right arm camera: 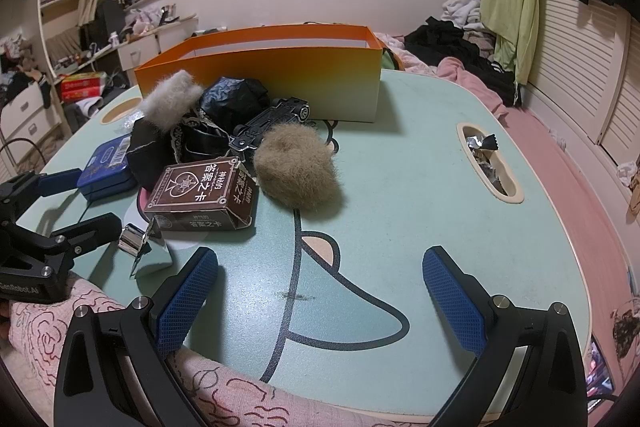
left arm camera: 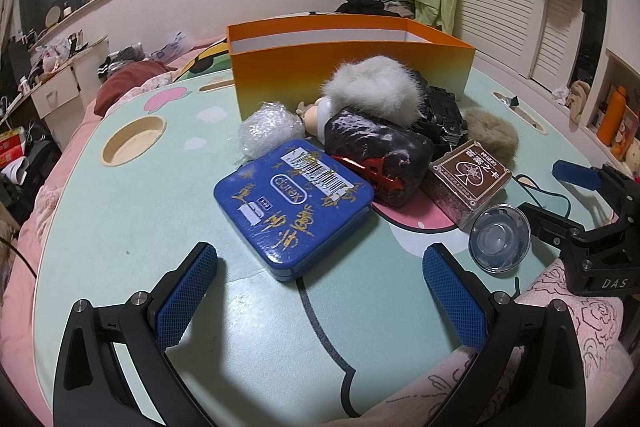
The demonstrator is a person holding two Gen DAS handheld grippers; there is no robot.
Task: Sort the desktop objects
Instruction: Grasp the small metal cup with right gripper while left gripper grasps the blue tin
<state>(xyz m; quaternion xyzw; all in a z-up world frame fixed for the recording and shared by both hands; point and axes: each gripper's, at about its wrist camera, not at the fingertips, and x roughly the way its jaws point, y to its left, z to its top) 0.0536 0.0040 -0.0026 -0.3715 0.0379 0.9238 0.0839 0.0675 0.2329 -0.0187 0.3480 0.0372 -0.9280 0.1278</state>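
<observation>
Lying under everything: the mint desk [left arm camera: 120, 227], cartoon-printed. Standing at the far side: the orange box [left arm camera: 352, 75], open-topped. Resting near the middle, in front of the box: the blue tin [left arm camera: 292, 203], nearest the left gripper [left arm camera: 320, 291]. Leaning on the tin's right edge: the dark pouch [left arm camera: 380, 151], with a red clip [left arm camera: 372, 171] on it. Sitting right of that: the brown card box [right arm camera: 204, 195], with the tan fur ball [right arm camera: 296, 171] touching its right side. Perching on top of the pile: the white fur ball [left arm camera: 376, 91]. Lying behind, possibly upside down: a black toy car [right arm camera: 272, 123]. Hovering over bare desk: the right gripper [right arm camera: 320, 291]. Spreading wide on both grippers, holding nothing: the jaws.
</observation>
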